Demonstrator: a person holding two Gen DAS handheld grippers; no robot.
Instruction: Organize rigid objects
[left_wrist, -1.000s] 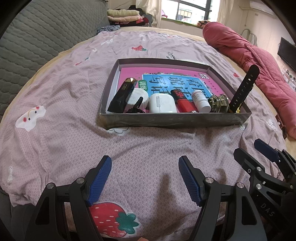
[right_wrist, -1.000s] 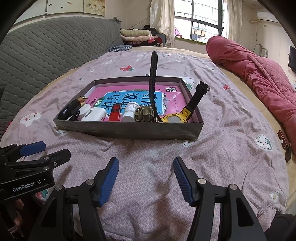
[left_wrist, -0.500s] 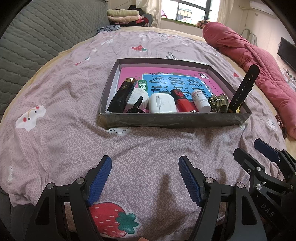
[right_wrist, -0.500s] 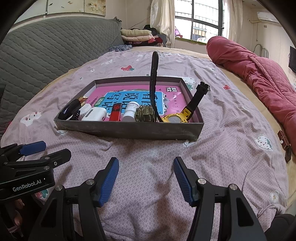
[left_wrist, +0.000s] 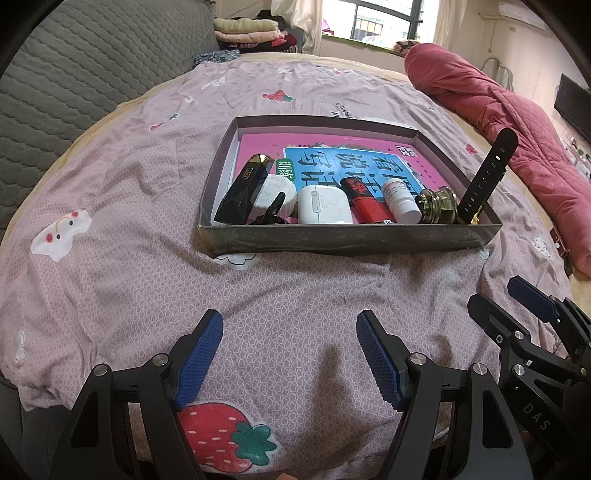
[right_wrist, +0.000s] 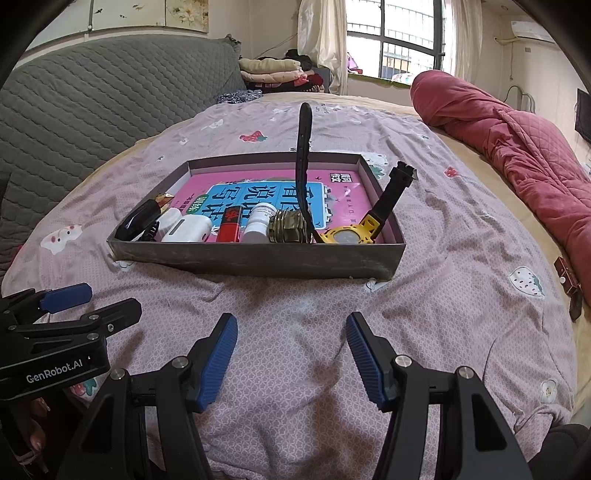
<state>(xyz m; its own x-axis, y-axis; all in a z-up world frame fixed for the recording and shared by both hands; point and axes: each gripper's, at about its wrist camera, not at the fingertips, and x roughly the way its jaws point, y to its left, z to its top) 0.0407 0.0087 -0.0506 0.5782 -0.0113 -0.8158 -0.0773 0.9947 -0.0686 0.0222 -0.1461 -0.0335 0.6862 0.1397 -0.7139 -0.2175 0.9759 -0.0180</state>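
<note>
Holding seven items: one tray (left_wrist: 347, 240).

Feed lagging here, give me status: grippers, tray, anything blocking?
Left gripper and right gripper open, empty, above bedsheet. Tray ahead, items lined along near wall; watch strap sticking up. Path unobstructed.

A home bedroom: bed (left_wrist: 147, 221), quilt (right_wrist: 517, 140), folded clothes (right_wrist: 273, 72).
</note>
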